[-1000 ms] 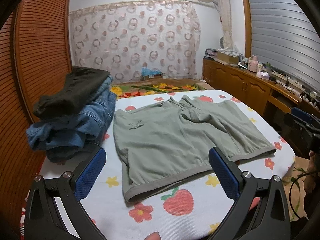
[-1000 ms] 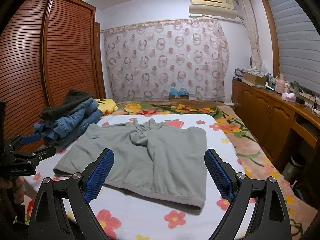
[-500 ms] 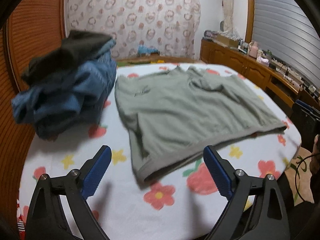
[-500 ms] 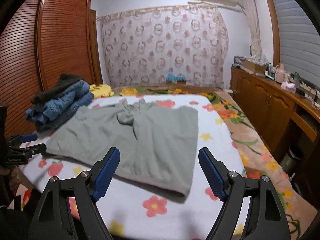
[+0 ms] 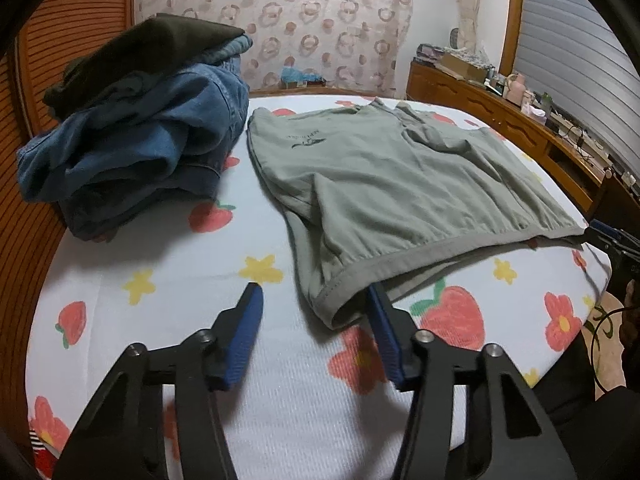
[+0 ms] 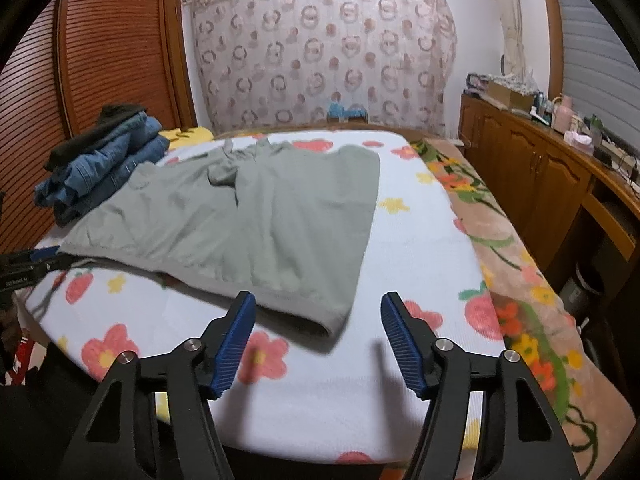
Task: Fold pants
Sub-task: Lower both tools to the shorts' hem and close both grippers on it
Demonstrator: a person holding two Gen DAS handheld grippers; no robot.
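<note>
Lying flat on the bed (image 5: 280, 408) beside a clothes pile (image 5: 136, 128), the pants (image 5: 384, 176) are flanked at the waistband corners by 2 open grippers, left (image 5: 316, 300) and right (image 6: 318, 308).

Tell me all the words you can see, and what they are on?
Shorts: small dark print with a logo, seen upside down, too blurred to read.
Left gripper, seen in the right view: a white label, too small to read.
Nothing else shows any words.
</note>
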